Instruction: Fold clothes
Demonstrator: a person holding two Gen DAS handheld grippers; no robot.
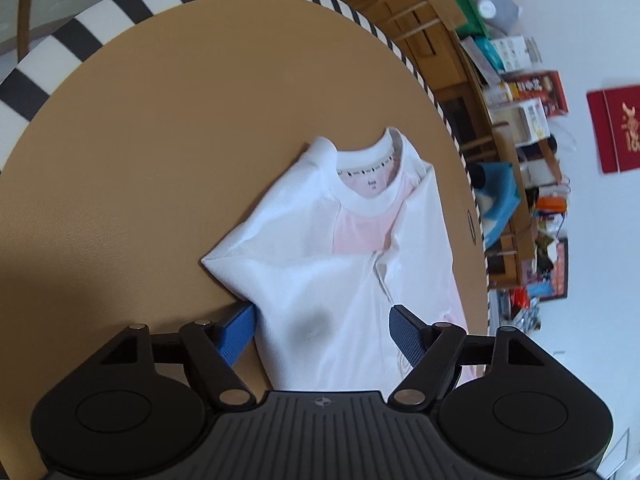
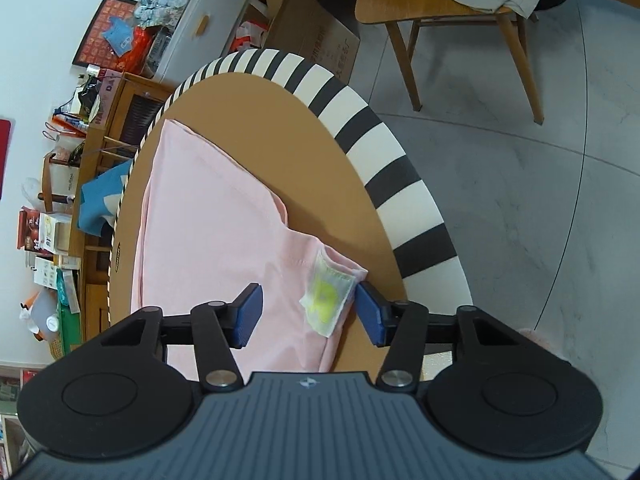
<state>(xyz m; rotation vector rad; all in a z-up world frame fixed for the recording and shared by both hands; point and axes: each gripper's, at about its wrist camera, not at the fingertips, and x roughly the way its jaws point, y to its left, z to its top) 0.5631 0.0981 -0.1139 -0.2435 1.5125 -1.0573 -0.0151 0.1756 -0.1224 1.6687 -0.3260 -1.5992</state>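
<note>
Round tan tabletop (image 1: 160, 140) with a black-and-white striped rim (image 1: 92, 20), cluttered shelves (image 1: 516, 128) along the white wall behind it. Wooden chair (image 2: 452, 12) stands on the grey tile floor beyond the far edge.

T-shirt (image 1: 320, 264) lies on the table, white and pink, collar (image 1: 376, 200) pointing away from me, one sleeve folded in over the chest. From my right camera I see its pink body (image 2: 208, 216) spread flat, with a white patch bearing a yellow-green letter (image 2: 328, 296) near the closer hem.

My left gripper (image 1: 322, 332) hangs over the shirt's near end, blue pads wide apart, cloth lying between them, no pinch that I can see. My right gripper (image 2: 308, 312) is roughly half open, straddling the patch; right pad looks to be just at the fabric edge, though I cannot tell if it touches.
</note>
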